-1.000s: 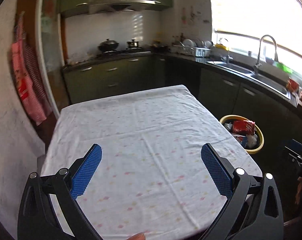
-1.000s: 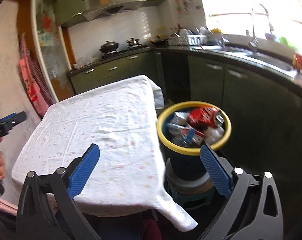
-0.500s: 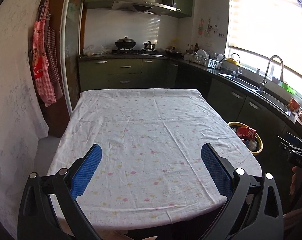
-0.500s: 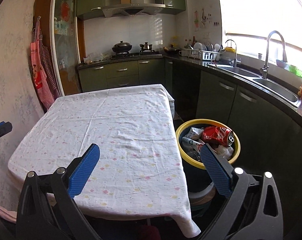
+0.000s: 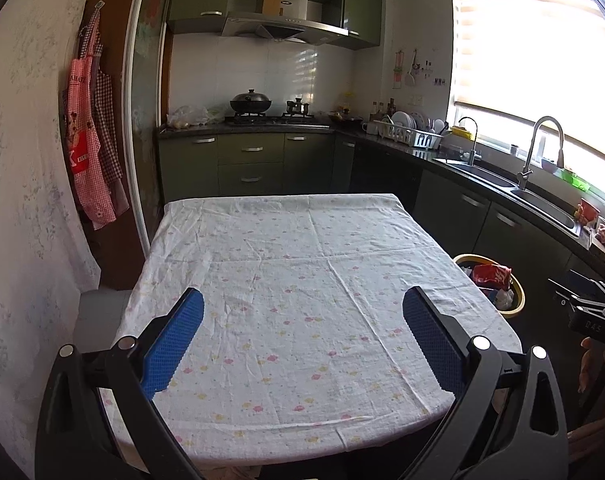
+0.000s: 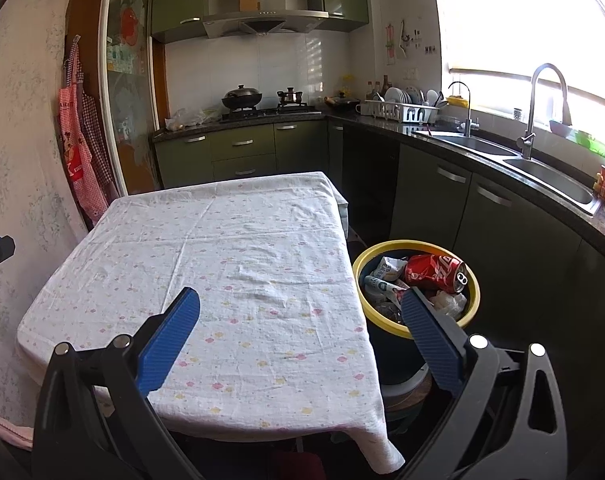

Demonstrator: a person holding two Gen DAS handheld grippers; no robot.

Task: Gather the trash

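Trash sits in the bin (image 6: 416, 286) beside the bare tabletop (image 5: 302, 280). Both hand-held grippers, left (image 5: 302, 344) and right (image 6: 300, 340), hover with fingers apart and empty, likely because nothing remains to collect.

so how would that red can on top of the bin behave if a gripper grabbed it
The red can looks dented, so it is probably empty, light, and apt to crumple further under a firm squeeze. Lying on its side atop loose wrappers in the yellow-rimmed bin, it might roll or shift when nudged. Its glossy surface may slip a little.

Home kitchen, stove (image 5: 268, 118), sink (image 6: 550, 178), green cabinets (image 5: 250, 164)
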